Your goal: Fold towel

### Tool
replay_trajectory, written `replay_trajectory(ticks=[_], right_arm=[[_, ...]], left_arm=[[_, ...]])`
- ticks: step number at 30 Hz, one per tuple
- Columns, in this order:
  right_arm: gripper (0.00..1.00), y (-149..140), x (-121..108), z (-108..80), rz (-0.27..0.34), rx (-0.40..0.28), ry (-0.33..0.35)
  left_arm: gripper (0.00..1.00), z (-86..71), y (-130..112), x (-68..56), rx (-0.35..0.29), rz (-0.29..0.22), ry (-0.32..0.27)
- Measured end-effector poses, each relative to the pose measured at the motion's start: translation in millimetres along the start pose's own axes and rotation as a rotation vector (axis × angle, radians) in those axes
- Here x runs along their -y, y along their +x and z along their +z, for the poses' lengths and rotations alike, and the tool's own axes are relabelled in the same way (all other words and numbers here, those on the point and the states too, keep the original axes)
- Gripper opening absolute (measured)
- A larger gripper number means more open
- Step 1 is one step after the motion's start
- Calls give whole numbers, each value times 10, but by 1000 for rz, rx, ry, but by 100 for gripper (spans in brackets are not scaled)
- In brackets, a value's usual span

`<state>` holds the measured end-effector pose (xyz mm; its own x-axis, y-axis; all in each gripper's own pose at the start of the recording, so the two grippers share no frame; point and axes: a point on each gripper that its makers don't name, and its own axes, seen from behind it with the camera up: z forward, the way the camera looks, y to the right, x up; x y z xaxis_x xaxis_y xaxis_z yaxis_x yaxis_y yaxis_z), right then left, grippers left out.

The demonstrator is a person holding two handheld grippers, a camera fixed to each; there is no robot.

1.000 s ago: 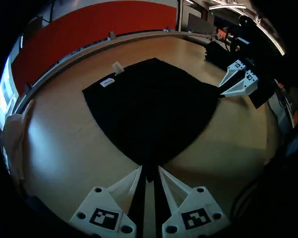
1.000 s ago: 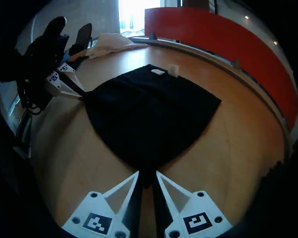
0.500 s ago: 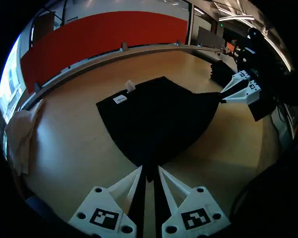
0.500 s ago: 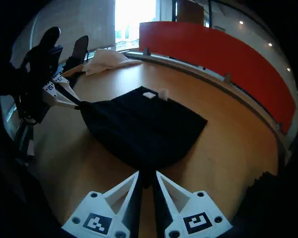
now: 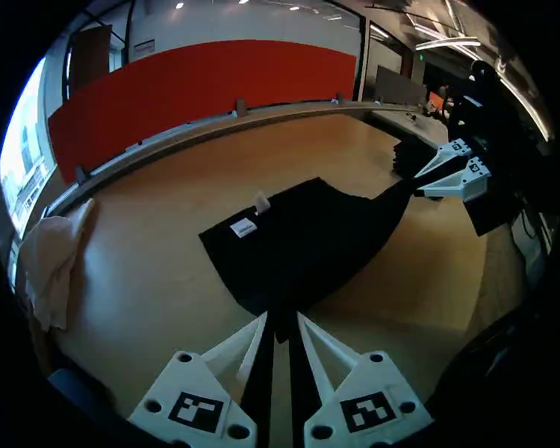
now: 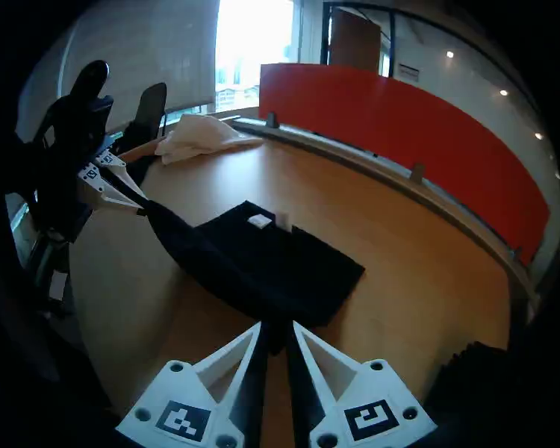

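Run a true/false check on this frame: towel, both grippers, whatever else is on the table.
The black towel lies fully flat on the table. False: its near edge is lifted, held at two corners.
The left gripper is shut on a towel corner. True.
The right gripper is open. False: it is shut on the other corner.
A pale cloth lies at the table's edge. True.

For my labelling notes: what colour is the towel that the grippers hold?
Black. The towel shows best in the left gripper view.
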<state>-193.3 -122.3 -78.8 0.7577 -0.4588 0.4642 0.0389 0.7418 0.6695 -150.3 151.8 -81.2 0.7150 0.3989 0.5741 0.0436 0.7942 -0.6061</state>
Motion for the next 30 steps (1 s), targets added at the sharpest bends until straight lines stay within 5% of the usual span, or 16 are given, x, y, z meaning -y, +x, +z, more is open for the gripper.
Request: replay_trajectory(ticks=[30], right_arm=[[15, 287, 94, -405, -1, -40, -10]], left_arm=[[12, -404, 398, -51, -50, -1, 18]])
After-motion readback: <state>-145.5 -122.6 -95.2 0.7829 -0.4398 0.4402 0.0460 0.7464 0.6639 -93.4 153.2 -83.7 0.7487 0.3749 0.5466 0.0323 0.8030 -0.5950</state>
